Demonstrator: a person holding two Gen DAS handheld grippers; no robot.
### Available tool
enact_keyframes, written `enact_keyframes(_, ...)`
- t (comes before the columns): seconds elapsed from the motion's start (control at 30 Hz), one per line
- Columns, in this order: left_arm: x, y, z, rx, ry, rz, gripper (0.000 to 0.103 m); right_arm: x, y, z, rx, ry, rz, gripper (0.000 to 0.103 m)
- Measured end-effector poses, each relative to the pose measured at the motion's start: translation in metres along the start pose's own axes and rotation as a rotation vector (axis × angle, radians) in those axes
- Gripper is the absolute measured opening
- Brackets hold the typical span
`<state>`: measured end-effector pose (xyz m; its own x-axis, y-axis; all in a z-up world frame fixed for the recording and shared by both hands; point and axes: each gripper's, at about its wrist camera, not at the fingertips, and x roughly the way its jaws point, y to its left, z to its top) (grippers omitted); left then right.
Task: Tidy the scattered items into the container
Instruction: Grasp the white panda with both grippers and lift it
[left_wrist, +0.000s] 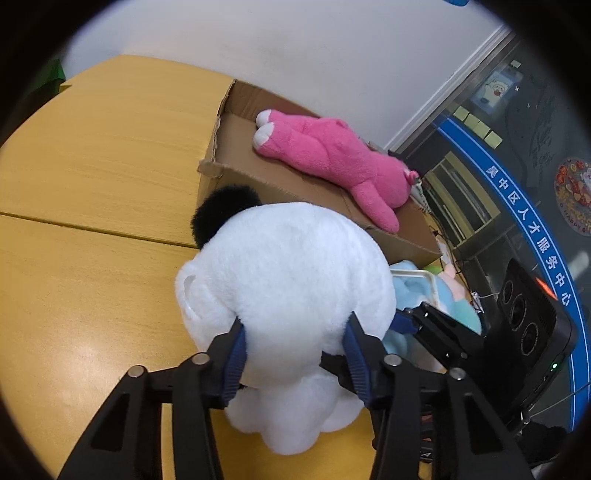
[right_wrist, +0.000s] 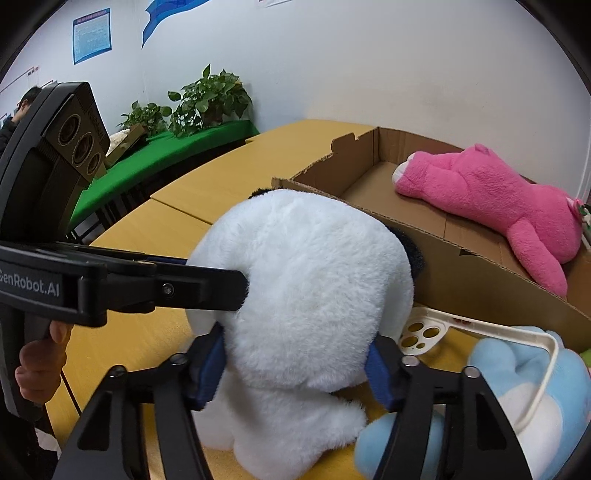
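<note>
Squeezing the white plush panda (left_wrist: 291, 280) together, left gripper (left_wrist: 295, 354) and right gripper (right_wrist: 295, 363) ready it for the cardboard box (right_wrist: 454, 273).

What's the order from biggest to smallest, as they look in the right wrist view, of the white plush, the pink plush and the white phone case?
1. white plush, though it sits nearest the camera
2. pink plush
3. white phone case, partly hidden

2 wrist fisheyes, angled down, close behind white plush toy (left_wrist: 295, 280), sharing cardboard box (right_wrist: 480, 280) beyond
</note>
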<state>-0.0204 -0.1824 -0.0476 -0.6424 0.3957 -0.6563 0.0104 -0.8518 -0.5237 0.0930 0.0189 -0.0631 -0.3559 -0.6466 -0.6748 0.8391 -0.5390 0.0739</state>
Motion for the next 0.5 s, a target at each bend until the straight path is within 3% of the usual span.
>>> enact_keyframes(0.2,-0.050,-0.041,0.027,0.076,-0.111,-0.024,0.046,-0.052,0.007,0.022,0.025,-0.135,-0.001,0.063)
enact_keyframes(0.37,-0.072,-0.095,0.096,0.241,-0.171,-0.053,0.046,-0.105,-0.011,0.075,0.056,-0.292,-0.050,0.063)
enact_keyframes(0.5,-0.064,-0.118,0.155,0.327,-0.189,-0.047,0.046,-0.119,-0.039,0.126,0.060,-0.366,-0.107,0.063)
